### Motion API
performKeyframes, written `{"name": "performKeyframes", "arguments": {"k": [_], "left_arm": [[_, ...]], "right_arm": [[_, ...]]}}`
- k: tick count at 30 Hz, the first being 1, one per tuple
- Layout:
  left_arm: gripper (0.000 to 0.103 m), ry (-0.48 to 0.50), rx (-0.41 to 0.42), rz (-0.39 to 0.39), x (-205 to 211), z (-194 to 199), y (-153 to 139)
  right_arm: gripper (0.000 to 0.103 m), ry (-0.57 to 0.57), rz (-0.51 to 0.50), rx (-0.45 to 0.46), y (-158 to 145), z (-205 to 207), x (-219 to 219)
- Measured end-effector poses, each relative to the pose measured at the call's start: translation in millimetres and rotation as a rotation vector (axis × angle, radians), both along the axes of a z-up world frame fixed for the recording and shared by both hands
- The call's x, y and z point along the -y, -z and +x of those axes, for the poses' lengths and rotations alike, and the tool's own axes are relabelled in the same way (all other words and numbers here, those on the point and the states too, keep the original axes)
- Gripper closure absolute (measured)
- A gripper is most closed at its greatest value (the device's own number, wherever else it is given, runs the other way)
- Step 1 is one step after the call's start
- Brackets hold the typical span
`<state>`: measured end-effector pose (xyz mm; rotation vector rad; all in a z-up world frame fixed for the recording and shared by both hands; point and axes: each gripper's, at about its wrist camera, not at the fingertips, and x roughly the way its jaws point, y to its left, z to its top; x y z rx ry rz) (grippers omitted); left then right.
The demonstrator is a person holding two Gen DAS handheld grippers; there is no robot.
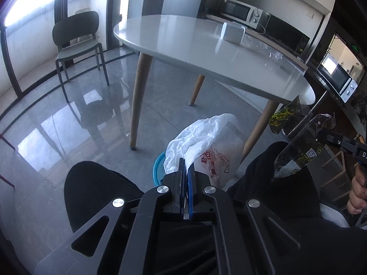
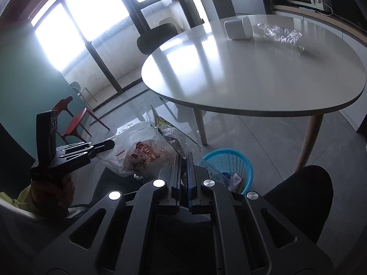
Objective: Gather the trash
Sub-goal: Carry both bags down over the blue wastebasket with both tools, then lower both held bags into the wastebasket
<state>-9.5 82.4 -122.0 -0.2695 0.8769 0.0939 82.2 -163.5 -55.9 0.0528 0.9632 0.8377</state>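
My left gripper [image 1: 187, 163] is shut on a white plastic bag with red print [image 1: 213, 146], held above a blue basket [image 1: 159, 168] on the floor. The bag also shows in the right wrist view [image 2: 142, 155], with the left gripper [image 2: 110, 145] beside it. My right gripper [image 2: 183, 158] is shut on a clear wrapper with yellow print [image 2: 169, 135]; in the left wrist view this wrapper [image 1: 298, 146] hangs from the right gripper [image 1: 321, 135] at the far right. The blue basket [image 2: 229, 169] holds some scraps. A crumpled clear wrapper [image 2: 277, 34] lies on the table.
A grey oval table [image 2: 252, 75] on wooden legs stands ahead, with a white box [image 2: 237, 29] on it. A dark chair [image 1: 75, 43] stands by the windows and a red chair [image 2: 73, 119] at the left. Microwaves [image 1: 243, 11] sit on the counter. My knees flank the basket.
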Motion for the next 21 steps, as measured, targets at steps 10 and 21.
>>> {"name": "performKeyframes", "arguments": {"k": [10,21], "left_arm": [[0.102,-0.016,-0.069,-0.028,-1,26,40],[0.102,-0.057,-0.142,-0.055,-18,65,84]], "right_arm": [[0.099,0.03,-0.056,-0.052,56,20,-21],[0.099,0.119,-0.139,-0.138,127,50,-37]]}}
